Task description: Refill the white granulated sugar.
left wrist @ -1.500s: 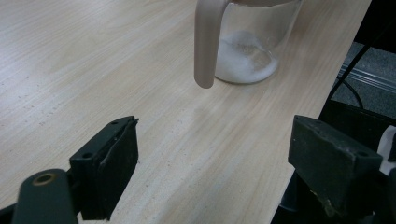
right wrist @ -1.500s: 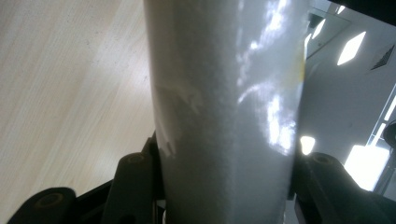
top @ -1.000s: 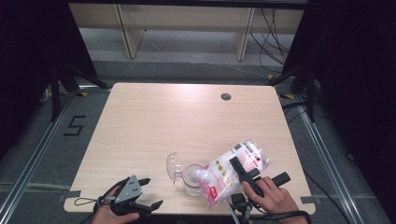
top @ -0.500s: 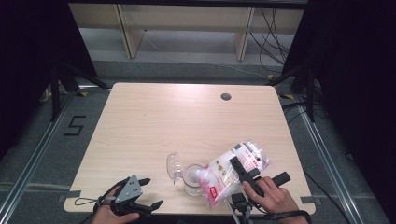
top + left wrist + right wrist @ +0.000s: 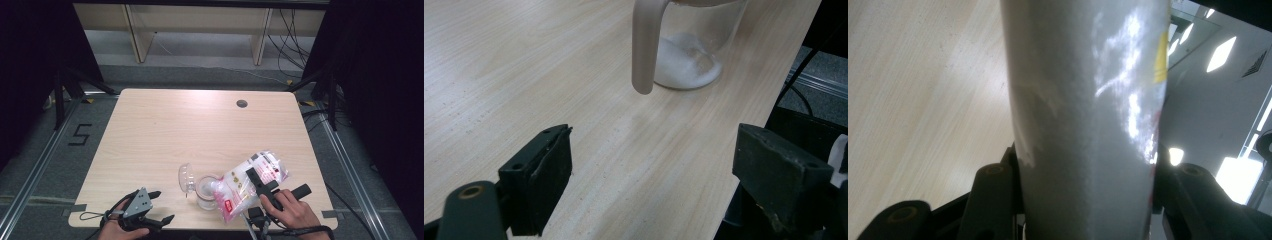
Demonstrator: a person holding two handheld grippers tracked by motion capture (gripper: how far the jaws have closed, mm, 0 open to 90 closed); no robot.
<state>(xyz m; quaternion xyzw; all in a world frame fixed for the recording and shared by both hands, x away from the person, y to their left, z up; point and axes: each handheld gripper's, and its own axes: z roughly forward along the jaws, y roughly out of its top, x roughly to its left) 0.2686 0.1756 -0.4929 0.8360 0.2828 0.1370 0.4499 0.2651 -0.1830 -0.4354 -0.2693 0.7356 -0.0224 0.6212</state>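
A clear glass jug [image 5: 202, 192] stands near the table's front edge, with a clear rounded part [image 5: 186, 177] at its left. White granules lie on the jug's bottom [image 5: 684, 67], and its handle [image 5: 645, 45] faces my left gripper. My right gripper [image 5: 272, 187] is shut on a clear bag of white granules with a pink label [image 5: 247, 182], which is tilted with its low end at the jug's mouth. The bag [image 5: 1088, 100] sits squeezed between the jaws of my right gripper [image 5: 1088, 200]. My left gripper [image 5: 162, 206] rests open at the front edge; my left gripper [image 5: 659, 180] has nothing between its jaws.
The light wooden table [image 5: 200, 125] has a round cable hole [image 5: 242, 103] at the back right. Shelf legs [image 5: 135, 35] stand beyond it. Black stands and cables [image 5: 325, 85] flank the table, and tape on the floor forms a 5 [image 5: 80, 134].
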